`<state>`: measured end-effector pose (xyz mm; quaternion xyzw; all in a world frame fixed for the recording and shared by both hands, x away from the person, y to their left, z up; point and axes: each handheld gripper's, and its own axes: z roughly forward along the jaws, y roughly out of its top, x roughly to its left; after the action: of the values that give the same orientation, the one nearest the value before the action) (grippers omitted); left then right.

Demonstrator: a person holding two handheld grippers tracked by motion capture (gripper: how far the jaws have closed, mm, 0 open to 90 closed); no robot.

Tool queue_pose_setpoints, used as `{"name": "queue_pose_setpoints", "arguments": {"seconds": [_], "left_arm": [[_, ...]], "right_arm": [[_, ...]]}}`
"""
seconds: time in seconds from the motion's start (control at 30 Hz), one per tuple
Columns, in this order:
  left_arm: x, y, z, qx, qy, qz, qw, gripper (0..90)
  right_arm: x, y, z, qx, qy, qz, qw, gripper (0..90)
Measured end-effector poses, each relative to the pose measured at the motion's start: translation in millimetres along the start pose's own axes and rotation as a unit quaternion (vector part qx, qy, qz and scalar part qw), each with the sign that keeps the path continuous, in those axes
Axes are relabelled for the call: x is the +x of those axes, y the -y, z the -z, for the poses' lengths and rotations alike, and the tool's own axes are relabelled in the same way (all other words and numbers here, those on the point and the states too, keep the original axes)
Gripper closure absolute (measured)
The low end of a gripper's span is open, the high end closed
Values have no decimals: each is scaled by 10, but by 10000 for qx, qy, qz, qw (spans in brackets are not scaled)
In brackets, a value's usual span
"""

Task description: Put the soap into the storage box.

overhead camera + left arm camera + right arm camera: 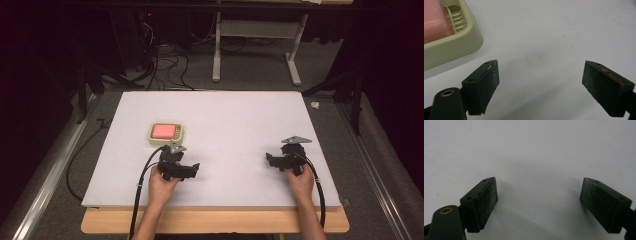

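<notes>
Soap (165,131), a pink bar, lay in a cream dish (153,140) on the white worktop (235,115), just ahead of the left gripper (178,156) and well apart from the right gripper (283,156). In the left gripper view the dish (456,42) sat off to the upper left of the fingers (485,85), which stood wide apart over bare worktop, touching nothing. The right gripper's fingers (482,202) were likewise spread and empty. Judged from this, the left hand was the nearer one, and it would need to swing left and forward to reach the dish.
</notes>
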<state>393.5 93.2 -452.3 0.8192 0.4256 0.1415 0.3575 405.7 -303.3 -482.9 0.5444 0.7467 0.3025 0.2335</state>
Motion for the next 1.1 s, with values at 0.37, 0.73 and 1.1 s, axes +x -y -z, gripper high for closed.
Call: {"name": "queue_pose_setpoints", "arguments": {"seconds": [0.37,0.73,1.1], "left_arm": [[-41,2,-93,22,10,-75,10000,150],[-47,31,-195,23,-10,-124,9999,150],[-76,49,-298,-2,-158,-214,9996,150]], "right_arm": [[0,0,0,1,0,0,10000,151],[0,0,0,1,0,-1,10000,151],[1,0,1,4,-1,-5,10000,151]]}}
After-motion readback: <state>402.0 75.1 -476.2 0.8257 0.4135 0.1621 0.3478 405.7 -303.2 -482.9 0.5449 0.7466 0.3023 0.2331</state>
